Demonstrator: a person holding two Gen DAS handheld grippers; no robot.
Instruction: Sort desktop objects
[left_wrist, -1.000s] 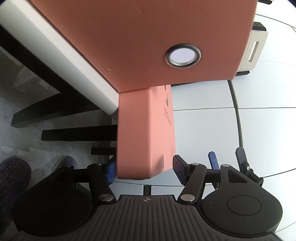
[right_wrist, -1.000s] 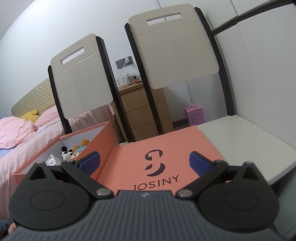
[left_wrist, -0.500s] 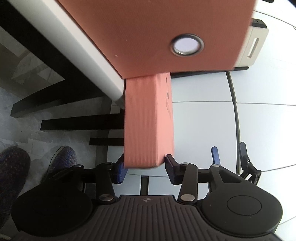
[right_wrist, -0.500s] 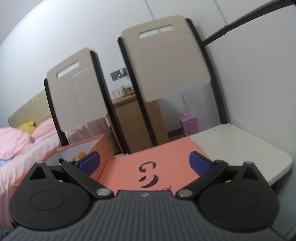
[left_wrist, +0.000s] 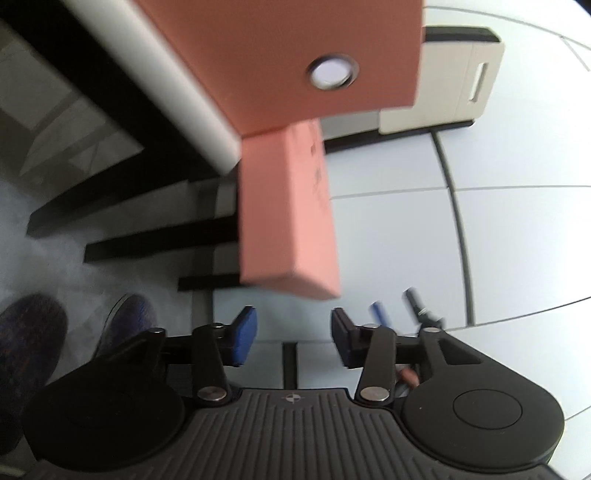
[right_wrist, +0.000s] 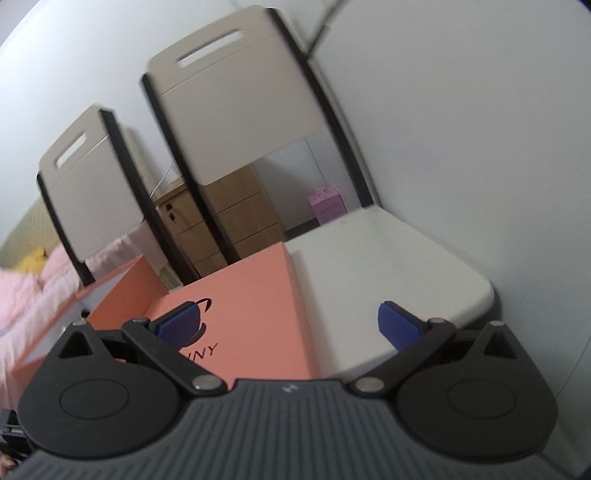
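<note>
An orange box lid (left_wrist: 288, 214) with a dark logo lies on a white chair seat; its edge points at my left gripper (left_wrist: 293, 334), which is open and empty just short of it. The open orange box (left_wrist: 295, 55), with a metal eyelet, is beside the lid. In the right wrist view the lid (right_wrist: 251, 306) lies flat next to the box (right_wrist: 118, 291). My right gripper (right_wrist: 284, 325) is open and empty, held above the lid's near edge.
The white chair seat (right_wrist: 388, 277) extends right of the lid. Two beige chair backs (right_wrist: 236, 96) stand behind. A wooden drawer unit (right_wrist: 236, 218) and a pink bed (right_wrist: 22, 295) lie beyond. My shoes (left_wrist: 33, 332) show on the floor.
My left gripper held the lid's edge between its fingers, then let go and pulled back. My right gripper swung right and tilted, staying open.
</note>
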